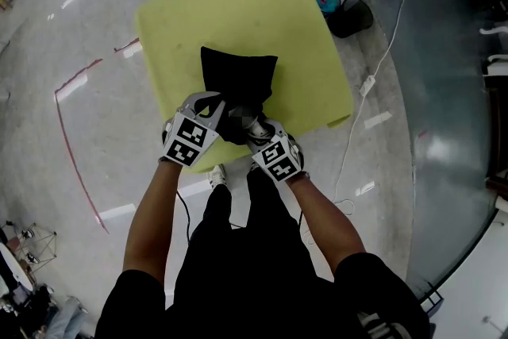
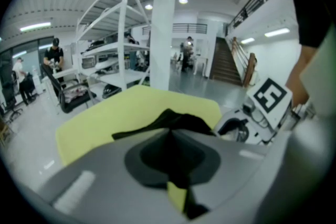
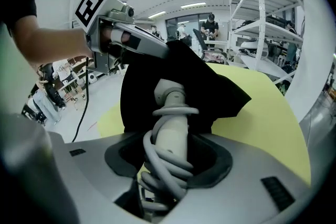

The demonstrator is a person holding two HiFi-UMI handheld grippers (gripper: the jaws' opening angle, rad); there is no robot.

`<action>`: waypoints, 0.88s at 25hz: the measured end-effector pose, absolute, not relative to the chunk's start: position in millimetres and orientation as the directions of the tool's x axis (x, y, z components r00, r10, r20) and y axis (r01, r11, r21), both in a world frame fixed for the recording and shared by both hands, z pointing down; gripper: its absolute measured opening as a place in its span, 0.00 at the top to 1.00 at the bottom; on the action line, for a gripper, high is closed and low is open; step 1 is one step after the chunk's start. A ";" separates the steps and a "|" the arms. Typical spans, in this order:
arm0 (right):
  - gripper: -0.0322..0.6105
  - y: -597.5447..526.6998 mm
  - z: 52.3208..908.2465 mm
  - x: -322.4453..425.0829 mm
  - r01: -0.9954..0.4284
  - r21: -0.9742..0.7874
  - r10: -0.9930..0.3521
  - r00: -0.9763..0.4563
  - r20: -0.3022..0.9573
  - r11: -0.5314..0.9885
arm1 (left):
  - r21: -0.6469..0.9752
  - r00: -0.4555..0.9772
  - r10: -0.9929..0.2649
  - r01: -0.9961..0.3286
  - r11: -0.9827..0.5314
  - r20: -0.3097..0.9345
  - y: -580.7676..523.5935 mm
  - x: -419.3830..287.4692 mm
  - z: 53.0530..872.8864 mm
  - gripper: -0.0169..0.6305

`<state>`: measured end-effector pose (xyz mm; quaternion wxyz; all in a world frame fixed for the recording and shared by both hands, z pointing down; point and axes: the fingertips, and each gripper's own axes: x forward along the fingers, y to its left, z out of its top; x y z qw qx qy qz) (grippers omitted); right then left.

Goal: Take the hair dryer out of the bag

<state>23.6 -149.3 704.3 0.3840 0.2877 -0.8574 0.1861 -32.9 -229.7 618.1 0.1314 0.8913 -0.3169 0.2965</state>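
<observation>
Right gripper view: your right fingers (image 3: 252,165) grip the hair dryer (image 3: 170,99), left fingers (image 2: 100,170) pinch the bag (image 3: 210,84), but the looped cord (image 3: 167,165) may snag.

**Head view.** Mounted on the person's head and faces steeply down. It is the farthest of the three, taking in both forearms, the left gripper (image 1: 216,102), the right gripper (image 1: 249,123), the whole yellow-green table (image 1: 278,12) and the floor around it.

**Left gripper view.** Rides behind that gripper's jaws and looks along them, out across the table. Very near: the black bag (image 2: 181,119) sits right at the jaw tips. The right gripper shows to the right of the jaws.

**Right gripper view.** Rides behind its own jaws and looks along them. The hair dryer (image 3: 170,128) fills the gap close up. The left gripper shows ahead and to the left.

**Shared.** Bag and table appear in all three views.
</observation>
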 end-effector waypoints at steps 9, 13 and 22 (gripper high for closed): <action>0.63 -135.3 693.7 36.4 -0.606 -0.186 -0.304 -0.612 0.730 0.774 | -0.109 0.554 -0.504 -0.594 -0.797 0.663 -216.2 -44.3 627.1 0.95; 0.63 -131.4 689.9 45.3 -0.575 -0.240 -0.268 -0.658 0.704 0.782 | -0.152 0.534 -0.504 -0.569 -0.808 0.679 -214.4 -49.0 629.4 0.95; 0.63 -113.0 668.7 49.6 -0.456 -0.385 -0.174 -0.795 0.581 0.802 | -0.129 0.535 -0.504 -0.589 -0.798 0.678 -217.0 -51.7 631.2 0.95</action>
